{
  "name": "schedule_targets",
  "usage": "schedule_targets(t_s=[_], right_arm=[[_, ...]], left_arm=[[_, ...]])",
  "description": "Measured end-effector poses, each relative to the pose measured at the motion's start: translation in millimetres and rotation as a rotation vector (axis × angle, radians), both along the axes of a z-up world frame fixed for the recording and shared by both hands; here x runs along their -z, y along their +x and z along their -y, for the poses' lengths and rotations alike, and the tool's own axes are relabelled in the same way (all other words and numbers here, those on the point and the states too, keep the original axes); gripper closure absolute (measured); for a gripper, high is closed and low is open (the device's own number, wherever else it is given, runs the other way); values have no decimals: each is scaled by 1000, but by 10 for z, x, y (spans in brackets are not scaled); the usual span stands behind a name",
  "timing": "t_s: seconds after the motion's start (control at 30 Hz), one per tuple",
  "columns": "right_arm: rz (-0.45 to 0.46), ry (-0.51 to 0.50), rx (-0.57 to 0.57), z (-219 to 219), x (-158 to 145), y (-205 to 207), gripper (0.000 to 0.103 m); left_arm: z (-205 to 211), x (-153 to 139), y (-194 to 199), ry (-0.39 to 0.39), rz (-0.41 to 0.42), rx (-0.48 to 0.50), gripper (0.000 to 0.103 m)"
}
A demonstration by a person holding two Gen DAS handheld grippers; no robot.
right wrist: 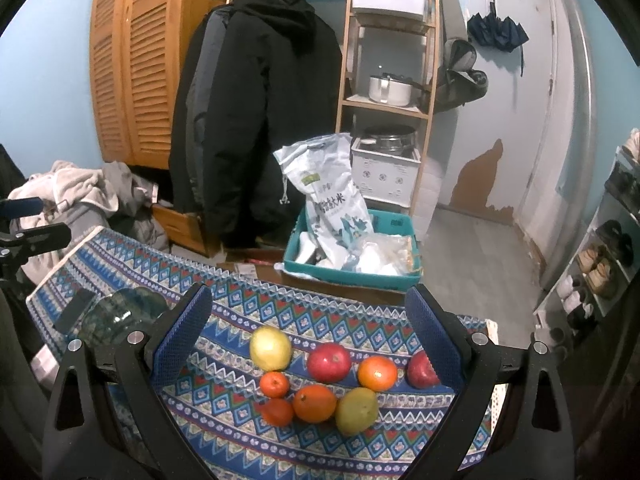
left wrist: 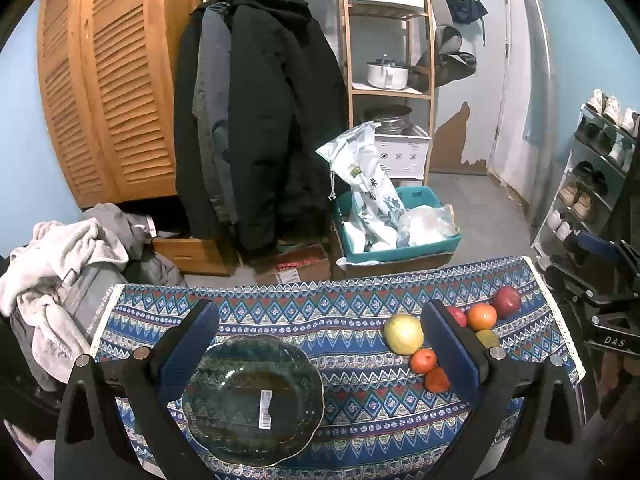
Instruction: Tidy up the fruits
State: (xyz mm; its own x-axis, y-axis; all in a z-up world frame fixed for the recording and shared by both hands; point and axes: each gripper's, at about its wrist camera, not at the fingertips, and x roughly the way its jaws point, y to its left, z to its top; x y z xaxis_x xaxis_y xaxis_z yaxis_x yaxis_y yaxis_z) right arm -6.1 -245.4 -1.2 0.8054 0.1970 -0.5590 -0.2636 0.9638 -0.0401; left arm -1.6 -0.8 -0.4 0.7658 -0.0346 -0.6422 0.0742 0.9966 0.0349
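My left gripper [left wrist: 320,344] hangs spread wide over the glass plate [left wrist: 253,400] on the table [left wrist: 352,412]. My right gripper [right wrist: 310,332] is spread empty above the fruits [right wrist: 320,380], clustered at the plate's three o'clock.

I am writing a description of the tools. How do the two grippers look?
Both the left gripper and the right gripper have black frames with triangular cut-outs and silver round bolts. Their fingers carry blue ribbed pads. No cables or sleeves show.

"DAS" on the black rig part [left wrist: 614,341], "大米" on the white rice bag [right wrist: 334,204]
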Motion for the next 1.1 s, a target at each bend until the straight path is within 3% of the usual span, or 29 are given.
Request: schedule_targets(t_s=[1.1], right_arm=[[2, 0, -1, -3, -11, 10, 8]], left_arm=[[27, 34, -5, 14, -2, 7, 1]])
